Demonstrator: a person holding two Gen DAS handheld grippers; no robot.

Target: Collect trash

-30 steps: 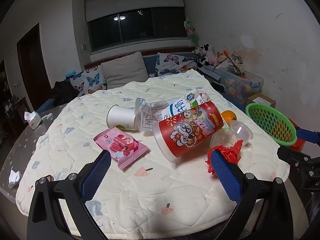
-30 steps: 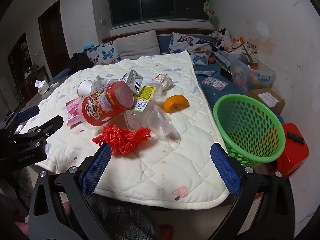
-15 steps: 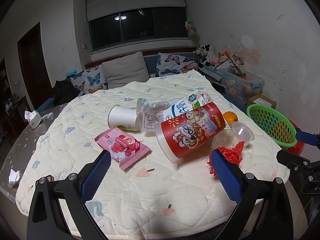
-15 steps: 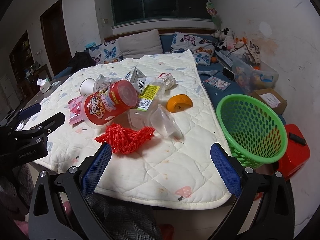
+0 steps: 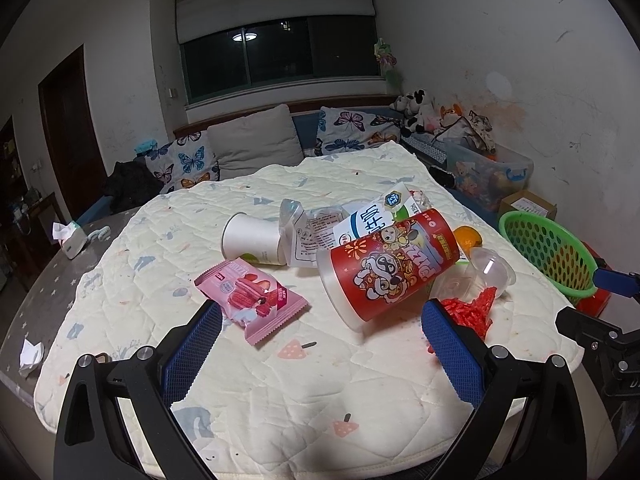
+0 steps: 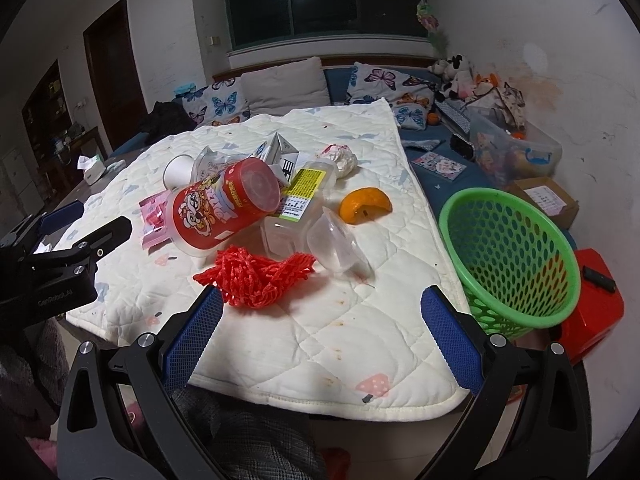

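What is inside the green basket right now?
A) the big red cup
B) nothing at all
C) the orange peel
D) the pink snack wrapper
B: the green basket shows only its bare holed wall and bottom, while all the trash lies on the white quilt.

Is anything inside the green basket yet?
The green basket looks empty: only its perforated wall and floor show in the right wrist view. Its near inner wall, below the rim, is hidden.
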